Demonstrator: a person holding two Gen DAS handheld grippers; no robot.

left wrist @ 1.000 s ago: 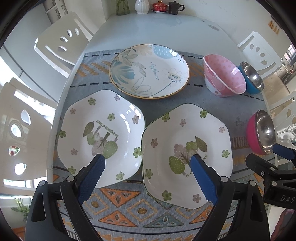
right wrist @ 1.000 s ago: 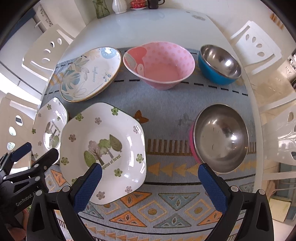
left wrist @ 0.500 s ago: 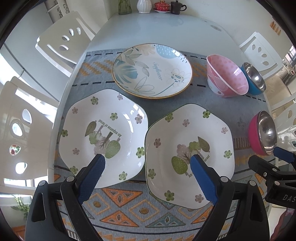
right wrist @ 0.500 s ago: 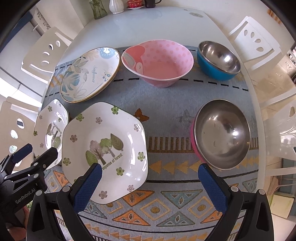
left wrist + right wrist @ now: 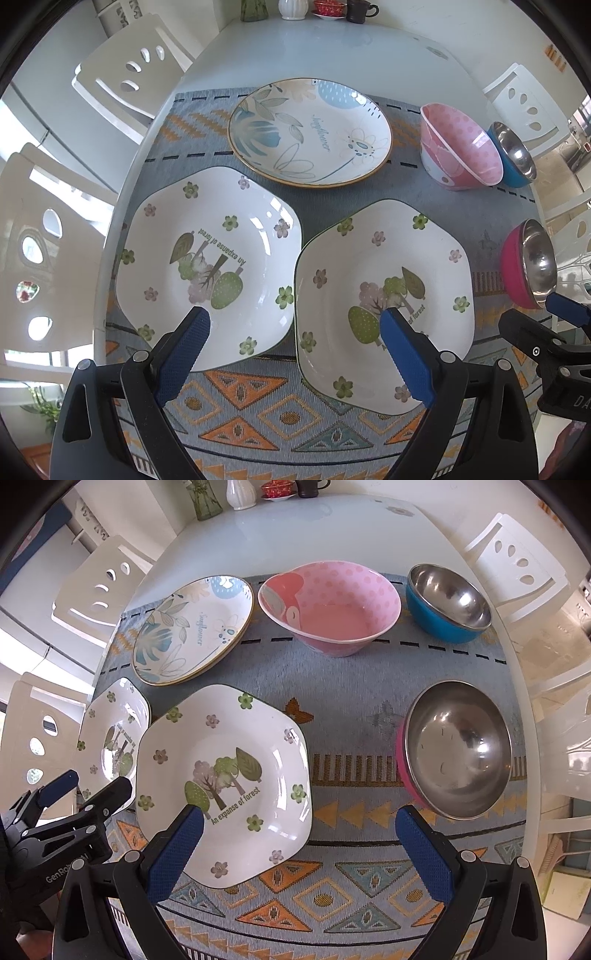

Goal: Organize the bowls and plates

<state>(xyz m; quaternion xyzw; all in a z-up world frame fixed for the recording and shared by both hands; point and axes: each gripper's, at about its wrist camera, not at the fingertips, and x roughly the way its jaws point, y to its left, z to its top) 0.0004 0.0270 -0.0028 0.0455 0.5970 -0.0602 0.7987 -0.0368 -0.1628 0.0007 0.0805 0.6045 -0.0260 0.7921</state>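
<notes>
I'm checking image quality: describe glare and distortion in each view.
Left wrist view: window glare streaks the left white hexagonal forest plate; fisheye bends the white table's edge. Right wrist view: bright highlights inside the pink-sided steel bowl; corners vignetted black.

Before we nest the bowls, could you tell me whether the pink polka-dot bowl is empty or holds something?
Empty. The right wrist view looks into the pink polka-dot bowl and shows only its bare pink inside, down to the bottom.
</notes>
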